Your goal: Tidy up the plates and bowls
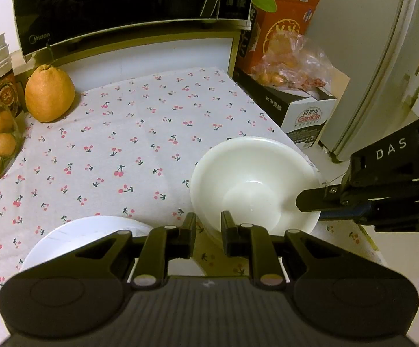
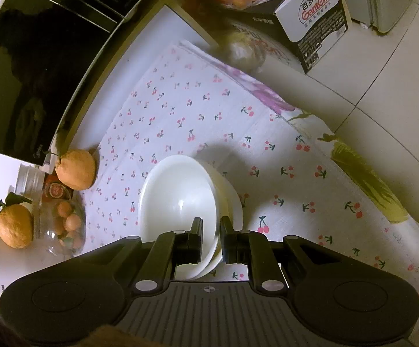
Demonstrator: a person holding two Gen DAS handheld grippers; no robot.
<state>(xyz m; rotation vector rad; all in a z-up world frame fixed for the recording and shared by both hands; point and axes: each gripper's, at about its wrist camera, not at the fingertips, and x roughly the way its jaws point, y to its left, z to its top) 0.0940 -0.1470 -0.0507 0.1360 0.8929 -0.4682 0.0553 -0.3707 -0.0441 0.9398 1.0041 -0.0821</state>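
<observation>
Black Midea microwave (image 1: 128, 3) behind cherry-print table (image 1: 128, 144); Ganten box (image 1: 307, 118). Right tool (image 2: 211, 240) clamped on stacked white bowls (image 2: 177, 196); left tool (image 1: 208, 235) nearly together, seemingly empty.

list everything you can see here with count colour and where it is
bowls: at least two, white, nested on the cloth's right part
plates: small stack, white, near edge of the cloth, left of the bowls
tablecloth: one, white with cherries, over the table
large citrus: two, orange, by the microwave
glass bowl of small oranges: one, clear, far left
microwave: one, black, behind
Ganten box: one, white and black, right
left gripper: black, shut on bowls' near rim
right gripper: black, shut on bowls' rim
</observation>
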